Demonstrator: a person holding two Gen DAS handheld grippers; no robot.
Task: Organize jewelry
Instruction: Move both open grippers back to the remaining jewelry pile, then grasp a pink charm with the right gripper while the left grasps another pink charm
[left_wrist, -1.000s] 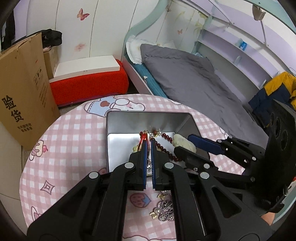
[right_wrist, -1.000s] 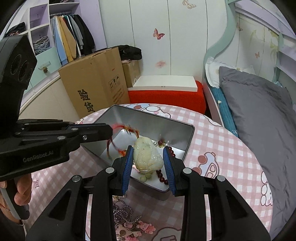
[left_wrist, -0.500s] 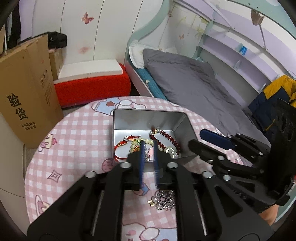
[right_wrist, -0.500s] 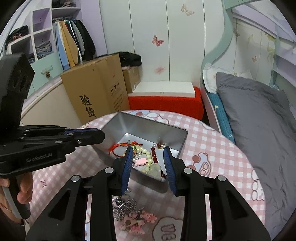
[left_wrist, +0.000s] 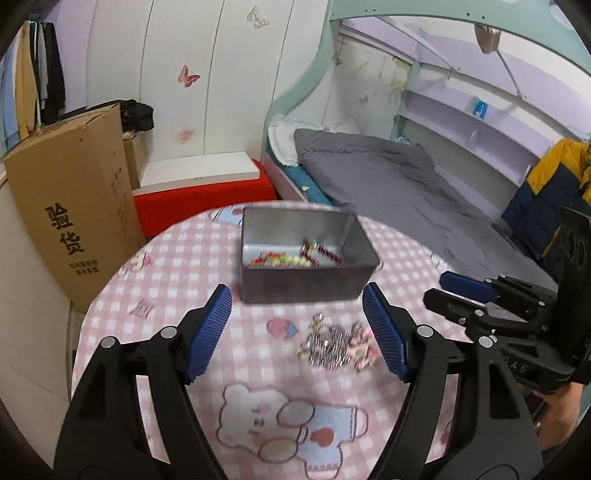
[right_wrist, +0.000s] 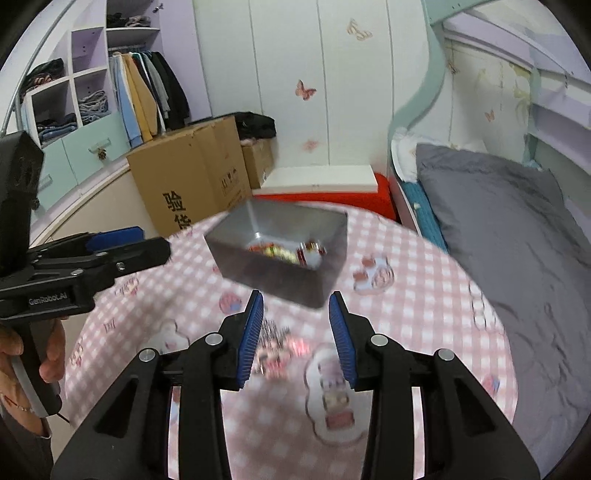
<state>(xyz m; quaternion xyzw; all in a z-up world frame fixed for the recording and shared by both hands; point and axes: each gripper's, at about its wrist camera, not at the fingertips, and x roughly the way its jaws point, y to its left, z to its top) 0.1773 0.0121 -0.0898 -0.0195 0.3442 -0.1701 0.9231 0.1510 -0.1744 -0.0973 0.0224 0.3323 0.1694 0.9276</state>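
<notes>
Both the left gripper (left_wrist: 297, 328) and right gripper (right_wrist: 295, 338) hover wide and empty above the jewelry pile (left_wrist: 338, 345), which lies between the tin (left_wrist: 303, 280) and the table's (left_wrist: 166, 258) near edge.

A round table (left_wrist: 177, 266) covered by a pink checked cloth with cartoon prints was seen. A grey metal tin (left_wrist: 303, 284) was set on it toward the far side. Just before the tin, a small heap of silvery and pink jewelry (left_wrist: 338, 345) was laid directly on the cloth.

My approach from the near edge of the desk (left_wrist: 177, 258) is bare cloth; the metal tin (left_wrist: 303, 284) blocks mid-desk, loose jewelry (left_wrist: 336, 345) heaped just before it.
</notes>
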